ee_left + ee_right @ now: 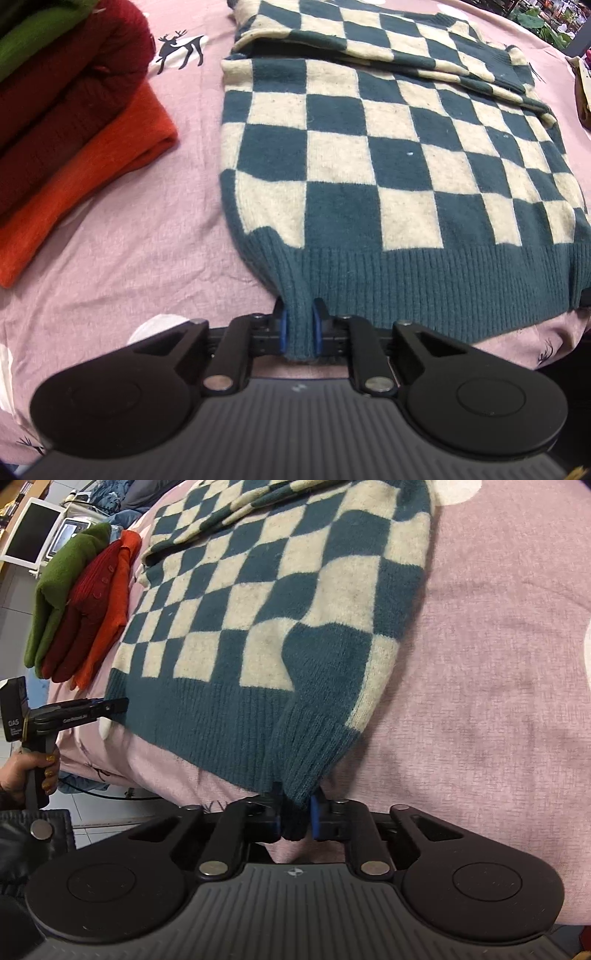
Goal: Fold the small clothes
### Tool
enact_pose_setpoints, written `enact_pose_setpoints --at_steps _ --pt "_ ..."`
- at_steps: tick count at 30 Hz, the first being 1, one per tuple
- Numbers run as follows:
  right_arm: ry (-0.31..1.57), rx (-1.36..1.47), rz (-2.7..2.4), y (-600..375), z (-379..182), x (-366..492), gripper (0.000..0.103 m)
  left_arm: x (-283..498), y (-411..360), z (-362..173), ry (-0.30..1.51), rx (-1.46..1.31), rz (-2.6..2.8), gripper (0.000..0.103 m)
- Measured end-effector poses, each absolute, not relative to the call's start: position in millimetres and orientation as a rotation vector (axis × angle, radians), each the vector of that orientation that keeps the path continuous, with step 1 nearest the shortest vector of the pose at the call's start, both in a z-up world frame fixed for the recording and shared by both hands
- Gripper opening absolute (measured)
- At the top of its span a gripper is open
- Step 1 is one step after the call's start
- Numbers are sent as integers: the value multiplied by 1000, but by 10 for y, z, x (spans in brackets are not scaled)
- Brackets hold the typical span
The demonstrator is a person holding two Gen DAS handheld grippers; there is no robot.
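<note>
1. My left tongs (298,330) are clamped on the ribbed hem of the checkered sweater (388,147) at its left corner; my right tongs (295,812) pinch the hem's right corner.
2. The sweater lies flat on the pink bedsheet (147,240), hem at the bed's near edge, sleeves folded across the far end.
3. I'd lift both corners evenly and carry them toward the collar.
4. The folded stack (74,140) lies beside the sweater's left edge; the right is open sheet.

two close wrist views, both facing checked sweater (369,147)
</note>
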State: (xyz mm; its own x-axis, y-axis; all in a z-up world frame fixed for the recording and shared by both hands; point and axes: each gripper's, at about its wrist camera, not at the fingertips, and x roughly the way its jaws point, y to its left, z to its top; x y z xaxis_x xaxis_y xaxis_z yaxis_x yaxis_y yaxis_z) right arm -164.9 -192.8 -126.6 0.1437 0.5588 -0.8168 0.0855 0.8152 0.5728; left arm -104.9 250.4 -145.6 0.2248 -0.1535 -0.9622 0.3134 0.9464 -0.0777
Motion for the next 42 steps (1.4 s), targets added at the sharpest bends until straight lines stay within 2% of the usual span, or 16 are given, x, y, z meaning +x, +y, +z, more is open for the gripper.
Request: enact_pose_setpoints --at_steps 5,11,22,25,34,37,38,39,41,42 --pt "1349 511 387 -1892 -1108 -1615 21 -990 2530 -1359 1305 107 -330 10" --pt "1224 492 397 -1967 -775 -1420 20 -654 2457 -1062 1222 51 -346 9" --pt "987 569 260 -2531 -401 -207 19 910 2016 -623 985 25 -245 9" --pt "937 573 208 -2790 -358 133 19 1380 1924 -596 971 -4 -206 9" --pt "1024 574 115 -3120 -749 921 18 2154 1534 -973 1053 56 -137 11" --pt "1056 563 108 -3114 -855 1011 19 2191 1511 -1085 1065 77 -92 21" --pt "1061 562 100 -3118 -886 1034 19 2204 1510 -1109 1063 83 -73 34" --pt "1065 561 91 -3123 -916 1047 19 2214 1520 -1128 1060 91 -51 60" --pt "1066 567 81 -3148 -954 1071 19 2245 1549 -1145 1044 115 15 84" --pt "1062 570 70 -3166 -963 1082 23 2251 1567 -1135 1031 126 40 90"
